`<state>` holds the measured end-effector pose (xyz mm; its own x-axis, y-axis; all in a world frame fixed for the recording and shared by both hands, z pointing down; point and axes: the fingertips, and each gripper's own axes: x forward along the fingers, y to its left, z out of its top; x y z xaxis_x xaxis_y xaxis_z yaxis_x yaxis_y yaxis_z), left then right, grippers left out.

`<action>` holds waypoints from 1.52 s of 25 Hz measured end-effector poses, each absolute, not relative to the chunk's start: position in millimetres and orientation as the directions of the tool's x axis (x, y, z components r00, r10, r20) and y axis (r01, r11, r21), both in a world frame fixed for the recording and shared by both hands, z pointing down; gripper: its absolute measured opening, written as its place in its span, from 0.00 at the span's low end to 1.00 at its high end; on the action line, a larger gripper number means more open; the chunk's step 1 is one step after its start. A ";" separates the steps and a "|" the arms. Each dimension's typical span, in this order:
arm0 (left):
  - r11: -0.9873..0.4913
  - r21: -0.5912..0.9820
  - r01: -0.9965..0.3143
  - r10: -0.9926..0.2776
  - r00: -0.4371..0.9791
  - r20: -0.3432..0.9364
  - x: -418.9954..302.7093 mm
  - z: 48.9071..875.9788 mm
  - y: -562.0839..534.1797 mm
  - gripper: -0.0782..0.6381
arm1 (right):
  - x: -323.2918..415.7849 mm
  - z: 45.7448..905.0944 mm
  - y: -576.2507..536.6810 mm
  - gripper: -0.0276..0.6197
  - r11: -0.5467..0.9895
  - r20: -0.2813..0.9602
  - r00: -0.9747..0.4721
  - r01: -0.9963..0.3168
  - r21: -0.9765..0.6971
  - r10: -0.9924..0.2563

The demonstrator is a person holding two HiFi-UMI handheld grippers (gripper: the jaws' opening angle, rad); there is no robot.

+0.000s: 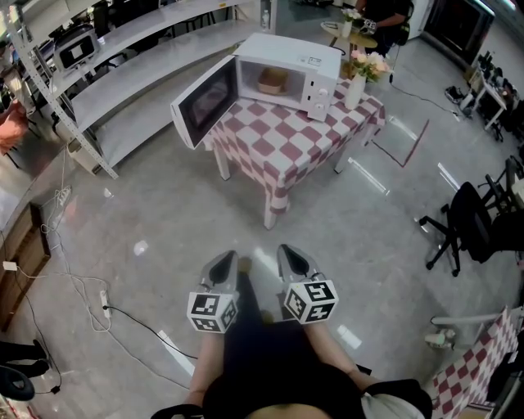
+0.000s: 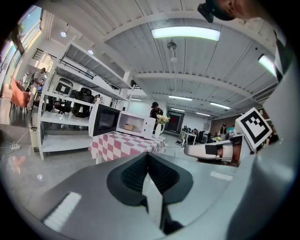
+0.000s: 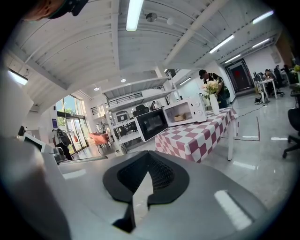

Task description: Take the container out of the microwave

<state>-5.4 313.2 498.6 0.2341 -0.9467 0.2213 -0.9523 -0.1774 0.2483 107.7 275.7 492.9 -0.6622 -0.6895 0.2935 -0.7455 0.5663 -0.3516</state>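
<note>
A white microwave [image 1: 288, 72] stands on a table with a red-and-white checked cloth [image 1: 286, 147], its door [image 1: 203, 102] swung wide open to the left. Inside sits a small tan container [image 1: 273, 79], also seen as the container [image 2: 129, 127] in the left gripper view and the container [image 3: 179, 117] in the right gripper view. My left gripper [image 1: 224, 262] and right gripper [image 1: 291, 254] hang side by side over the floor, well short of the table. Both are shut and empty. The left gripper [image 2: 147, 155] and right gripper [image 3: 149, 154] point level towards the microwave [image 2: 135, 124] [image 3: 186, 110].
A vase of flowers [image 1: 358, 82] stands beside the microwave. Metal shelving [image 1: 123, 78] runs along the left. A power strip and cables [image 1: 102, 301] lie on the floor at left, an office chair [image 1: 463, 225] stands at right, and a person [image 1: 383, 18] stands behind the table.
</note>
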 end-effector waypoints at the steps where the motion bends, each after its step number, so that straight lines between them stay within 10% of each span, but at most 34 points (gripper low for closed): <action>1: -0.178 0.249 -0.952 -0.946 0.235 0.222 -7.4 498.3 310.5 0.12 | 106.1 493.2 273.4 0.04 0.565 0.296 -0.661 -0.747 -0.351 -0.690; 38: -0.269 0.260 -0.927 -0.918 0.329 0.221 -84.4 481.9 125.9 0.12 | 41.9 481.4 98.6 0.04 0.467 0.323 -0.566 -0.818 -0.336 -0.758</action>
